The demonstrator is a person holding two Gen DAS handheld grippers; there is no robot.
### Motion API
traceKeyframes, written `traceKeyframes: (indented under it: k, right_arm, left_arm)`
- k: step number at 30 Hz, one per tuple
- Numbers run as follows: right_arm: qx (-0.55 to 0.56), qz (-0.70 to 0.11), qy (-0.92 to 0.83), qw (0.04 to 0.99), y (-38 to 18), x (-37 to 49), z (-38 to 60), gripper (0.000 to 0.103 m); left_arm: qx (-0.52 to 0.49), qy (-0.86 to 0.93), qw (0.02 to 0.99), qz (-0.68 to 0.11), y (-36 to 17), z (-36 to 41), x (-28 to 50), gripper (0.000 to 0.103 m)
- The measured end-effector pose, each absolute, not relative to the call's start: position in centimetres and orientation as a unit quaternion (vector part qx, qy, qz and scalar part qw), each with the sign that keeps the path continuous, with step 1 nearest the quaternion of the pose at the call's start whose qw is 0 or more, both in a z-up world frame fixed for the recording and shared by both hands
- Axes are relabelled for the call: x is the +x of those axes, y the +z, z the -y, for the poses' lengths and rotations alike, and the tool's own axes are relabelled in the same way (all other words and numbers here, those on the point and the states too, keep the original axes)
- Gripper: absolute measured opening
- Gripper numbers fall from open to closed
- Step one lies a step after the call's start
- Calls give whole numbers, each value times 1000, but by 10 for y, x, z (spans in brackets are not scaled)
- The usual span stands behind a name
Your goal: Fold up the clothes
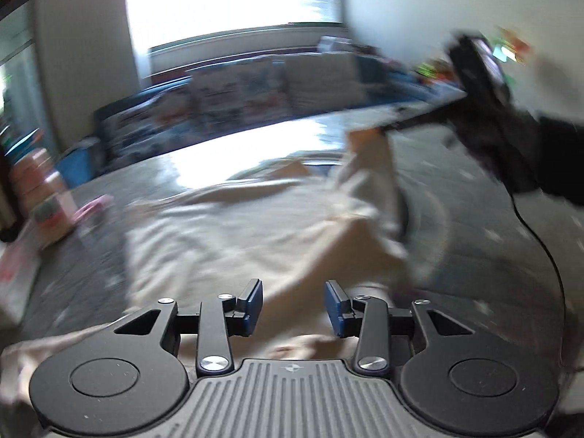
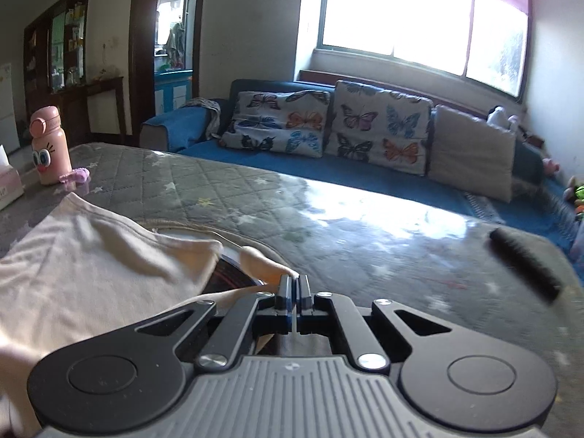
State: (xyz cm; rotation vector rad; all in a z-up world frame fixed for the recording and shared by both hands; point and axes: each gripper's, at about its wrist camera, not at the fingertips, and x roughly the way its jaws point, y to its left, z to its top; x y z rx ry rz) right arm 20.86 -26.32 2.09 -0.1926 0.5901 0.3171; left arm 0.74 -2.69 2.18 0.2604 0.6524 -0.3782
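A cream garment (image 1: 255,226) lies spread and rumpled on the grey quilted table cover (image 1: 474,197). My left gripper (image 1: 294,304) hovers over its near part, open, its blue pads (image 1: 252,303) apart with only the cloth below showing between them. In the same view, at the upper right, my right gripper (image 1: 383,129) is shut on a corner of the garment and holds it lifted off the cover. In the right wrist view the right gripper (image 2: 294,284) is shut, a fold of the cream garment (image 2: 91,255) pinched at its tips.
A pink bottle (image 2: 49,146), a pink scrunchie (image 2: 75,176) and a tissue box (image 2: 7,182) stand at the table's left end. A blurred dark ridged object (image 2: 525,266) is at the right. A blue sofa (image 2: 365,179) with cushions runs behind. A black cable (image 1: 547,255) trails at right.
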Motion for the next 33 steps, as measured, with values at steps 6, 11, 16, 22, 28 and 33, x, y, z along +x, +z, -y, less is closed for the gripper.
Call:
traceKeyframes:
  k: [6,11,16,22,28,33]
  right_arm:
    - [-109,-290,132,942,28,165,292,2]
    - [-106,-301,114,941,20,143,314,1]
    - [-100,-302,97,943,20,134,325,1]
    - [-101,-278,66,953,37,110,344,1]
    - [-89,-341,23,936,6,98,374,3]
    - [-69,-350,-7,934,3,90,393,8]
  left_arm:
    - [190,-231,897,-326,-7,62,13,46]
    - [212,-224,893,-328,-18,67,16,21]
    - [184,-248,895,-320,-4,63,8,10]
    - [148,-327,884,-300,19,63,-19,10]
    - [157,-362,855,-335,-5,82,-25,11]
    - [156,-364,852,-341,-4,83,-23,15]
